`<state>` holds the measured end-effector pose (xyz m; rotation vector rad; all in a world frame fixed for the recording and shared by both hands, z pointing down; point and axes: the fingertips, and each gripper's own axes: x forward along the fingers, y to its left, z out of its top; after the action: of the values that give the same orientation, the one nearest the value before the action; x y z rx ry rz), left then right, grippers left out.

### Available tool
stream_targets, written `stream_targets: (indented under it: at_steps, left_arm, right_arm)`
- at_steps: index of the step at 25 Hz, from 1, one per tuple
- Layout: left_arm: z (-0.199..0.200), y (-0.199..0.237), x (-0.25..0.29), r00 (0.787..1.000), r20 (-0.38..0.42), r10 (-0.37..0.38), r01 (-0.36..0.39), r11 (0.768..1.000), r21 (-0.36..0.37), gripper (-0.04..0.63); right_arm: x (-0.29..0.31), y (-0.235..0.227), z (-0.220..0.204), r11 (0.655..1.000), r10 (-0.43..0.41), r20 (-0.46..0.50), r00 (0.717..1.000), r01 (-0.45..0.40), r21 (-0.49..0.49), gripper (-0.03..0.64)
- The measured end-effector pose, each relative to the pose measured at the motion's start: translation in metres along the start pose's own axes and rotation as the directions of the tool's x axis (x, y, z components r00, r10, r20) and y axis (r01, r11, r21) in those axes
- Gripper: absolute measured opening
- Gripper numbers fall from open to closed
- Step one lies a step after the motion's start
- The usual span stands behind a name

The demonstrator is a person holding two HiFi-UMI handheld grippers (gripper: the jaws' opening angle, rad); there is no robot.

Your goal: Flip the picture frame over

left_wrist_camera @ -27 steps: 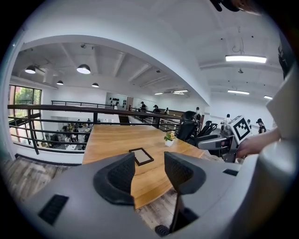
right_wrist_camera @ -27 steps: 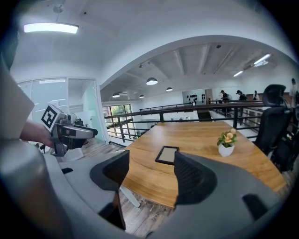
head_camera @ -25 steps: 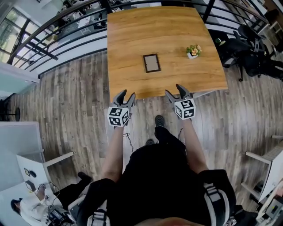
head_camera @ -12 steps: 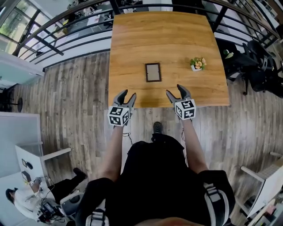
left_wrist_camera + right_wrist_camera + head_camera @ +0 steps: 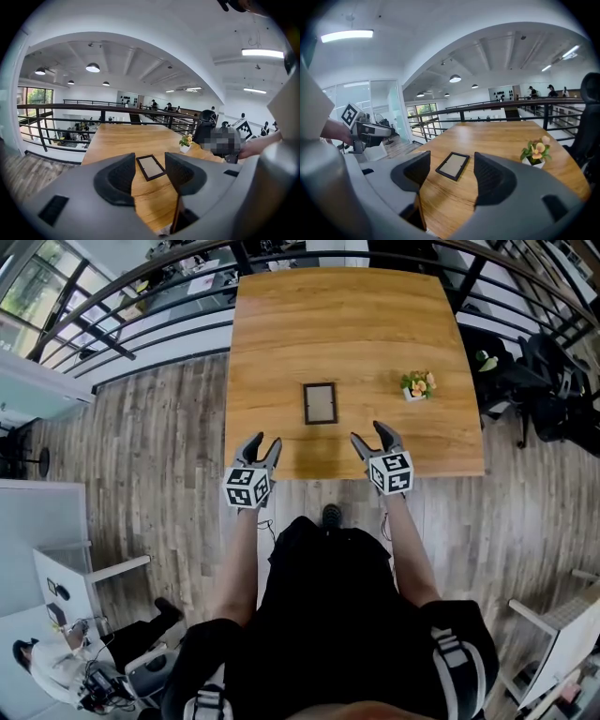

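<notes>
Wooden table (image 5: 281,334), light-brown grain, is seen standing on a grey plank floor (image 5: 169,427). Two items are carried on the top. Picture frame (image 5: 320,403): dark border, pale centre, laid flat, roughly mid-width, in the near half. Small potted plant (image 5: 415,385): white pot, orange flowers, stood upright to the frame's right, well apart from it.

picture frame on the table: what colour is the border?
Black, around a pale grey-beige panel. The picture frame shows best in the right gripper view.
</notes>
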<state>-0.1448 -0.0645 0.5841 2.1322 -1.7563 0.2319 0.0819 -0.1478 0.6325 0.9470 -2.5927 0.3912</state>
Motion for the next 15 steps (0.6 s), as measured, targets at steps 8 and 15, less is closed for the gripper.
stream_targets:
  at_steps: [8,15]
  left_arm:
    - [-0.002,-0.009,0.013,1.000,0.001,-0.013,0.013,1.000,-0.013,0.195]
    - [-0.001,-0.004,0.027,1.000,0.000,-0.001,0.001,1.000,-0.029,0.195]
  right_arm:
    - [-0.001,-0.012,0.003,1.000,-0.007,-0.005,1.000,0.006,-0.003,0.290]
    - [-0.001,-0.024,0.002,1.000,-0.021,-0.007,1.000,0.021,0.004,0.288]
